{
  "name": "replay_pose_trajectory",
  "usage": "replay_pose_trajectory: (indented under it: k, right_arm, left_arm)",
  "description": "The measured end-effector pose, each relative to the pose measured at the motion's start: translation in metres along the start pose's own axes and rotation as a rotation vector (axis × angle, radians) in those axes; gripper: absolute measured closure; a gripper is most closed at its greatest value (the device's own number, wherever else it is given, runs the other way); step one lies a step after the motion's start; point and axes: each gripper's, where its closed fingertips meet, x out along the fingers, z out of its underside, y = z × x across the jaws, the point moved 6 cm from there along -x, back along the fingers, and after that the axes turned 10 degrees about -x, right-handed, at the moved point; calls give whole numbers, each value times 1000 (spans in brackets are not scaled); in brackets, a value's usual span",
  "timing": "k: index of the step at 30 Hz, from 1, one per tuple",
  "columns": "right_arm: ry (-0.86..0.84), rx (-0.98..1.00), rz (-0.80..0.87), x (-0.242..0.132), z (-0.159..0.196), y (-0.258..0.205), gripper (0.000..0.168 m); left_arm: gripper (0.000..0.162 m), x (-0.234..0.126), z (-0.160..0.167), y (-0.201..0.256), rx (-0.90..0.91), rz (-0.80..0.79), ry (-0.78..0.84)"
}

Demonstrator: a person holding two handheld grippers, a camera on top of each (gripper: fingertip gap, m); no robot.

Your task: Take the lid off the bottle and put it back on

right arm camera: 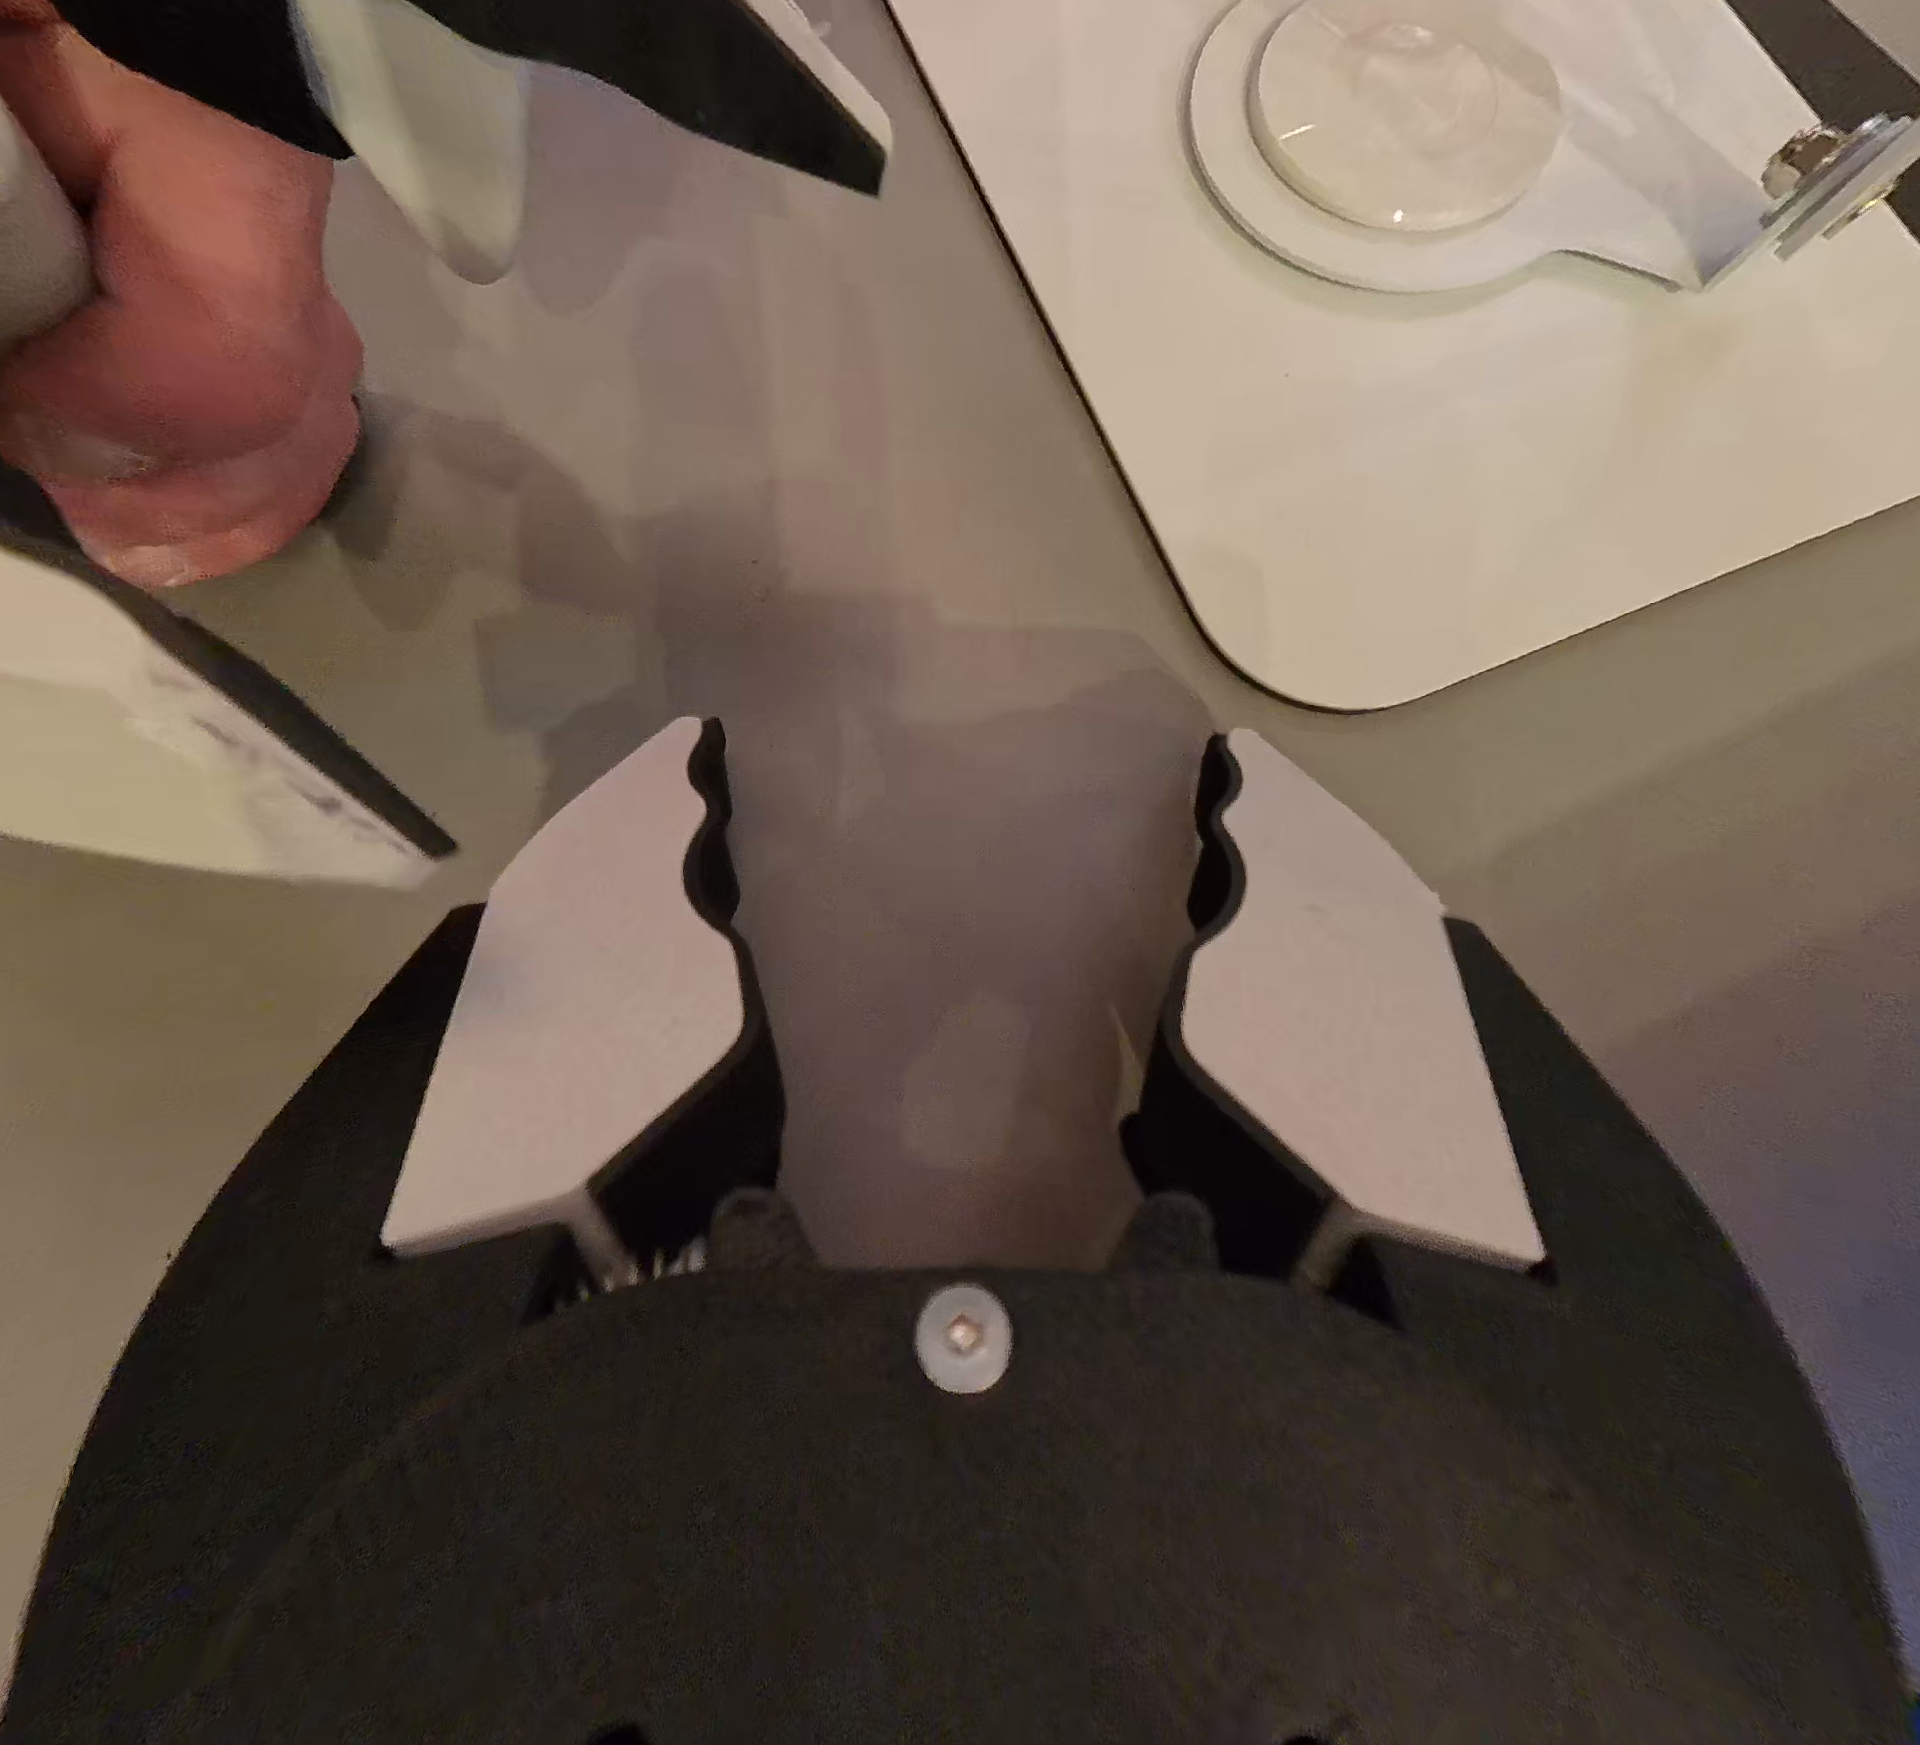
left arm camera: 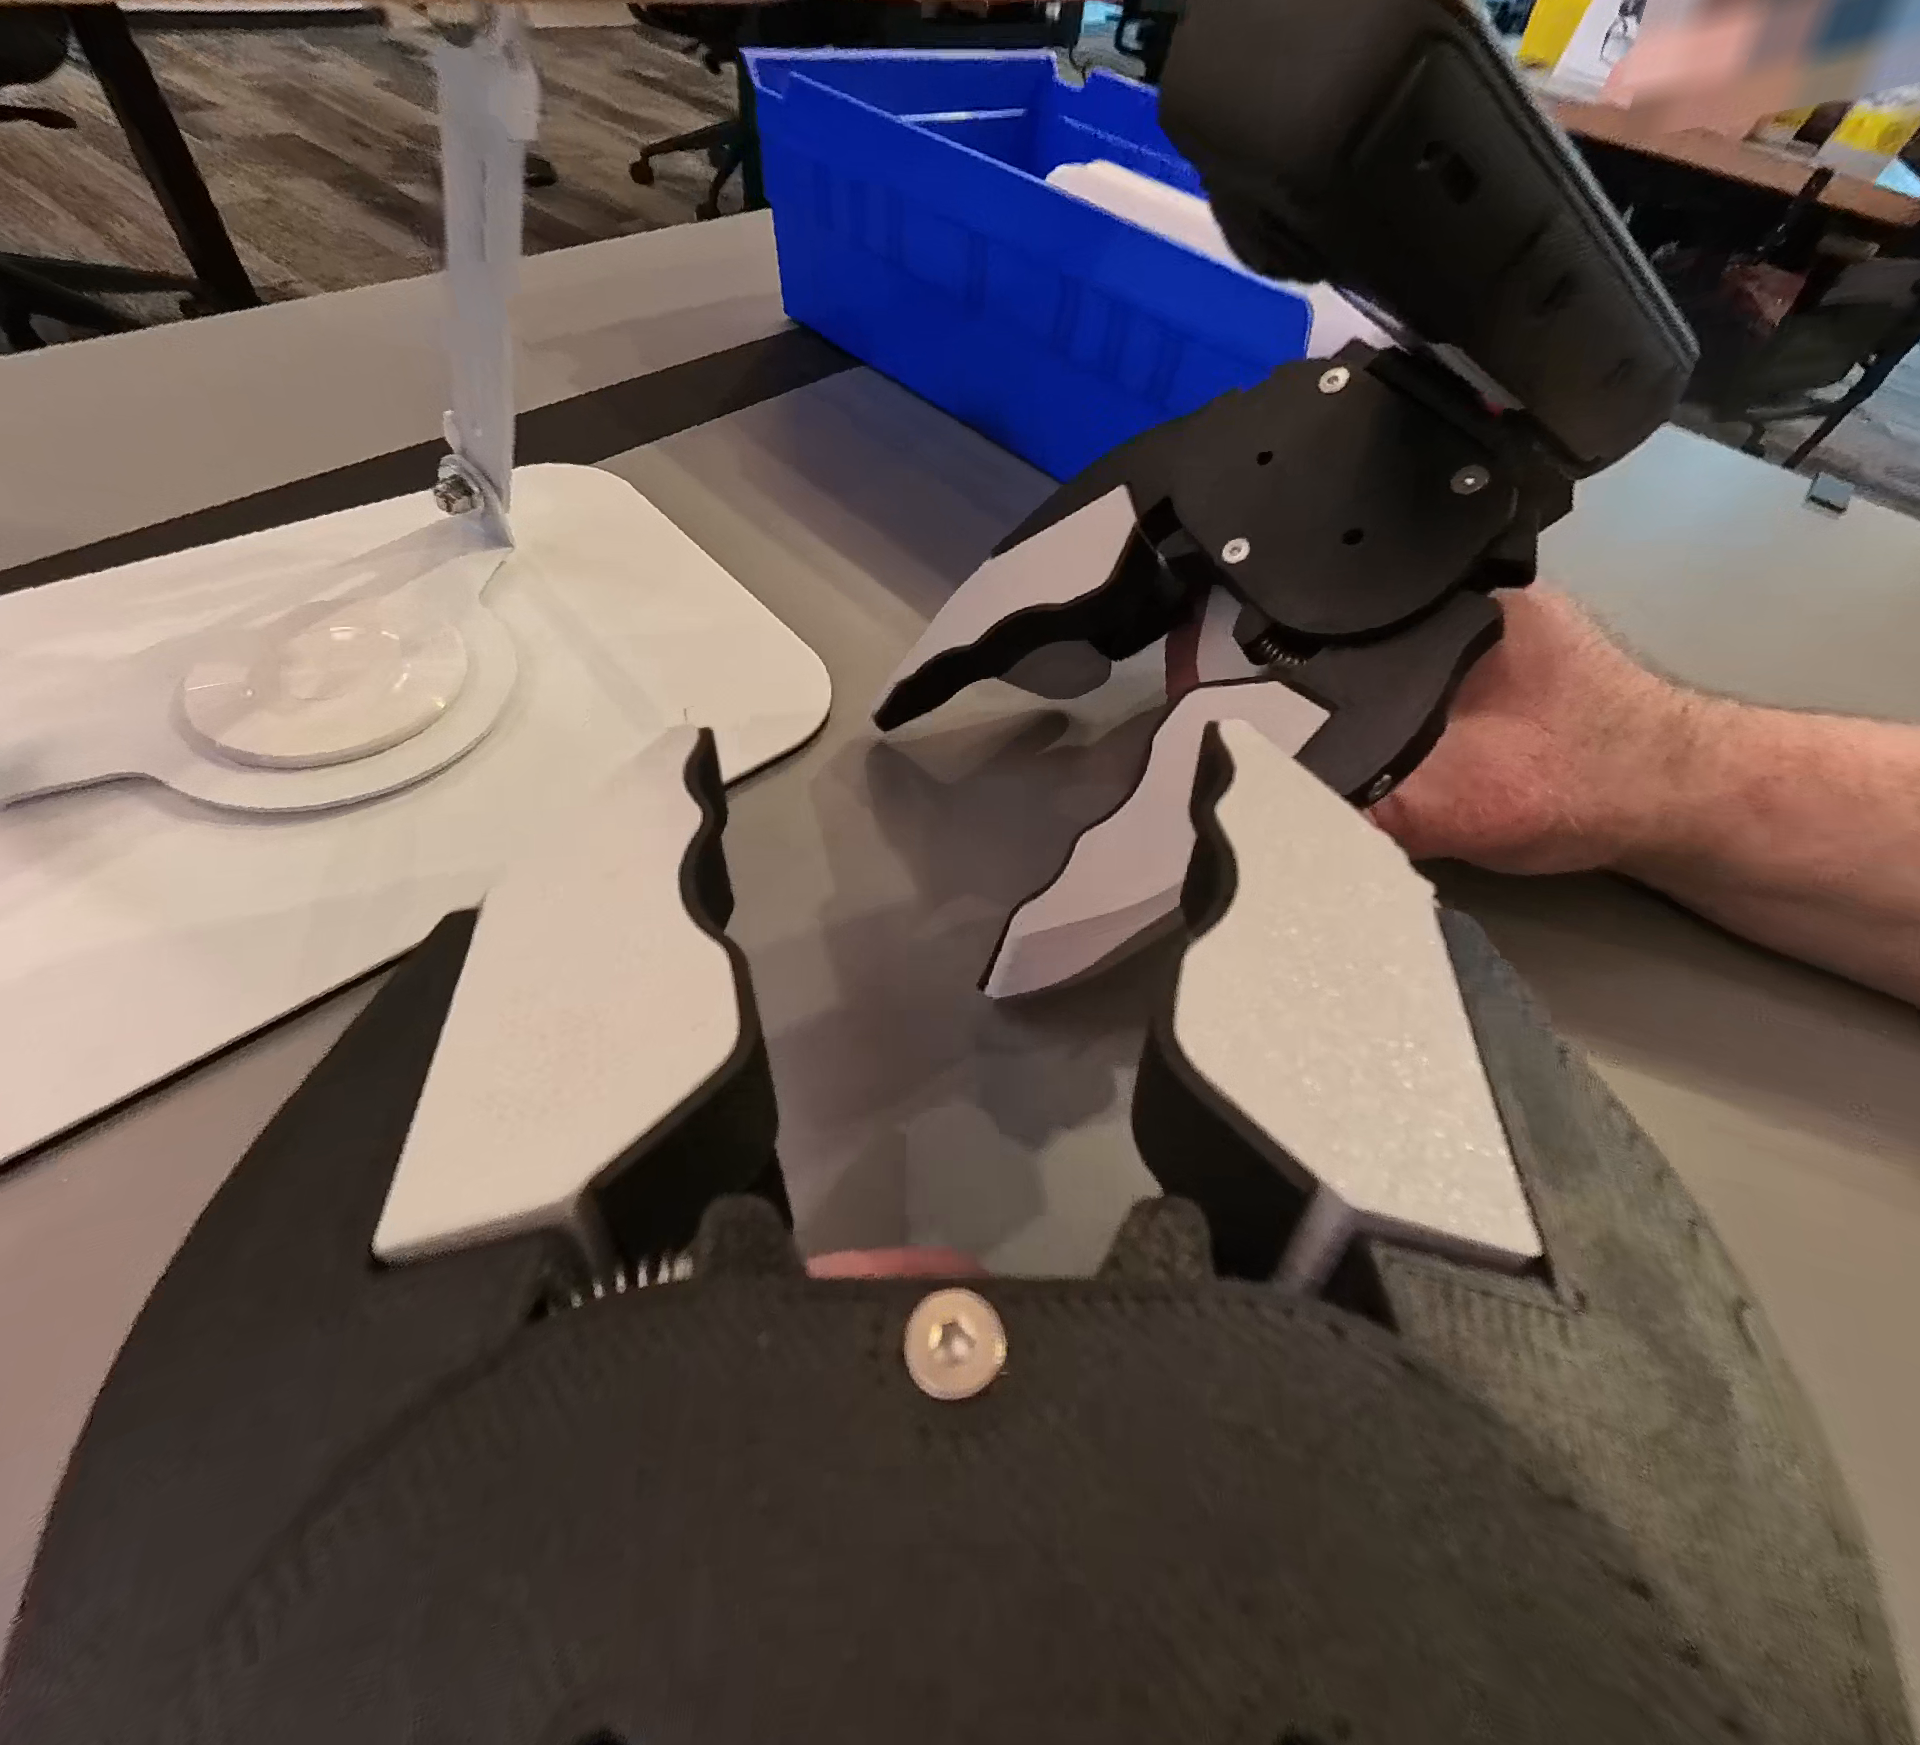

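No bottle or lid shows in either view. My left gripper (left arm camera: 958, 750) is open and empty, low over the grey table (left arm camera: 914, 490). My right gripper (right arm camera: 964, 739) is also open and empty, pointing down at the table (right arm camera: 935, 552). In the left wrist view the right gripper (left arm camera: 940, 854) hangs just ahead, its nearer fingertip close to my left gripper's right finger. In the right wrist view the left gripper (right arm camera: 665, 500) comes in from the upper left, held by a hand (right arm camera: 177, 396).
A white stand base (left arm camera: 312, 864) with a clear suction disc (left arm camera: 322, 687) and a slanted post (left arm camera: 478, 241) lies to the left; it also shows in the right wrist view (right arm camera: 1455, 448). A blue bin (left arm camera: 987, 272) stands at the back. A forearm (left arm camera: 1714, 812) rests at the right.
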Motion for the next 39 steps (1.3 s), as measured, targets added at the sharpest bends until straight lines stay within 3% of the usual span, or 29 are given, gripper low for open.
replay_pose_trajectory:
  k: [5,11,15,19,22,28,33,35,39]
  right_arm:
    - [29,-11,9,-3,-1,-1,75]
    - [55,-10,-1,-11,1,-11,62]
    - [110,41,-67,-28,8,-30,58]
    - [210,111,-95,-57,18,-46,57]
    - [268,155,38,-98,30,-39,56]
    - [424,415,474,-223,87,36,56]
    - [384,587,629,-270,152,91,60]
    - [416,613,599,-272,164,103,91]
    - [446,623,653,-282,174,112,85]
  left_arm:
    - [76,-8,-1,1,-46,5,56]
    - [74,-30,8,18,56,-44,38]
    - [74,-70,1,14,138,-143,80]
    - [73,-133,-18,-12,187,-332,161]
    - [72,-194,-39,-47,145,-516,256]
    - [64,-294,-53,-126,6,-816,339]
    - [65,-308,-37,-180,-159,-873,258]
    - [68,-303,-27,-197,-197,-880,187]
    - [67,-295,-14,-218,-242,-883,134]
